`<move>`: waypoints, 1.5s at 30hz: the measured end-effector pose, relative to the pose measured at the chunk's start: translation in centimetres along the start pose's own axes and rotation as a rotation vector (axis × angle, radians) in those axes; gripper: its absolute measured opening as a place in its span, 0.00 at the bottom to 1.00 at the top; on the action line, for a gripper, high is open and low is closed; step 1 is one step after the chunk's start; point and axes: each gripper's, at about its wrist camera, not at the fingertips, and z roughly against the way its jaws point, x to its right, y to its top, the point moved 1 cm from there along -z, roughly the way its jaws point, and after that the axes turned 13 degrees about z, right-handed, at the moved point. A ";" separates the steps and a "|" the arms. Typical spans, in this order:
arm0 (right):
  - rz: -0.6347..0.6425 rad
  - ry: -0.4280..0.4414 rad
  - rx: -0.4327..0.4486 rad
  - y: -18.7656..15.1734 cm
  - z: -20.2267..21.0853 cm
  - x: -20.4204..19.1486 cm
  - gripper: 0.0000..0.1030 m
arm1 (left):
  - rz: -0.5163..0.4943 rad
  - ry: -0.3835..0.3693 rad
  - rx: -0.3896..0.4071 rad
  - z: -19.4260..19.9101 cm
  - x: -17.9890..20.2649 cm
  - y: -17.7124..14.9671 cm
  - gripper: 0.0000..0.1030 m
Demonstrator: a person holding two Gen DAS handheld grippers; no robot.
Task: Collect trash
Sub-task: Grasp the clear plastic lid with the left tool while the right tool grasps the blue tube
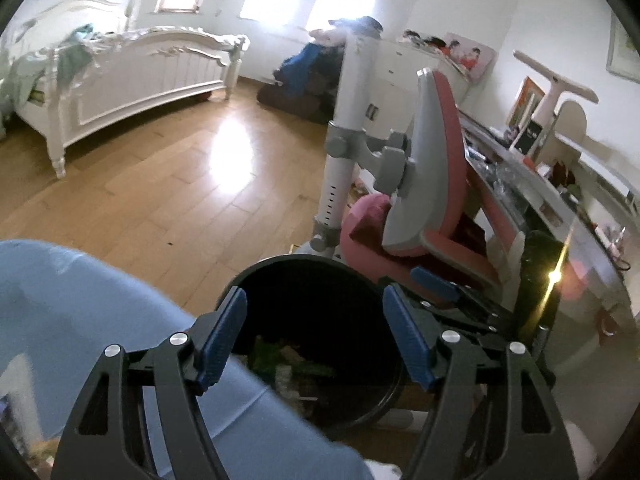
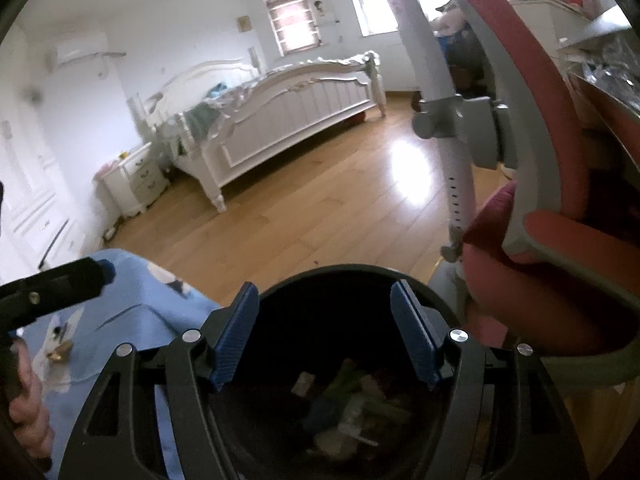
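Observation:
A round black trash bin (image 1: pixel 312 276) stands on the wooden floor, seen from above in both wrist views. Mixed trash (image 2: pixel 352 404) lies in the bin's bottom: green, white and blue scraps. My left gripper (image 1: pixel 314 336) hangs over the bin's near rim, jaws wide apart, nothing between the blue pads. My right gripper (image 2: pixel 326 332) is above the bin (image 2: pixel 340 276) mouth, also open and empty. The other gripper's blue-tipped finger (image 1: pixel 434 282) shows to the right in the left wrist view.
A pink and grey chair (image 1: pixel 436 184) on a white post stands right beside the bin. A cluttered desk (image 1: pixel 560 200) runs along the right. A person's light blue clothing (image 1: pixel 80 300) fills the lower left. A white bed (image 2: pixel 280 108) stands across the wooden floor (image 1: pixel 180 184).

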 end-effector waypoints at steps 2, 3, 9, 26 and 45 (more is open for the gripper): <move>0.028 0.036 -0.009 0.4 0.1 -1.7 0.67 | 0.037 0.010 0.024 2.1 -1.6 -0.1 0.69; 0.047 0.050 -0.014 0.7 0.1 -2.7 0.67 | 0.051 0.028 0.040 3.1 -2.4 -0.2 0.69; 0.191 0.214 -0.050 2.6 -0.1 -10.9 0.67 | 0.160 0.157 0.123 9.7 -9.5 -1.6 0.69; 0.668 0.545 -0.270 5.9 -6.2 -38.6 0.42 | 0.209 0.255 0.007 15.0 -18.5 -8.0 0.74; 0.338 0.561 -0.165 8.8 -3.1 -30.6 0.08 | 0.049 0.384 -0.020 12.5 -16.2 -8.5 0.60</move>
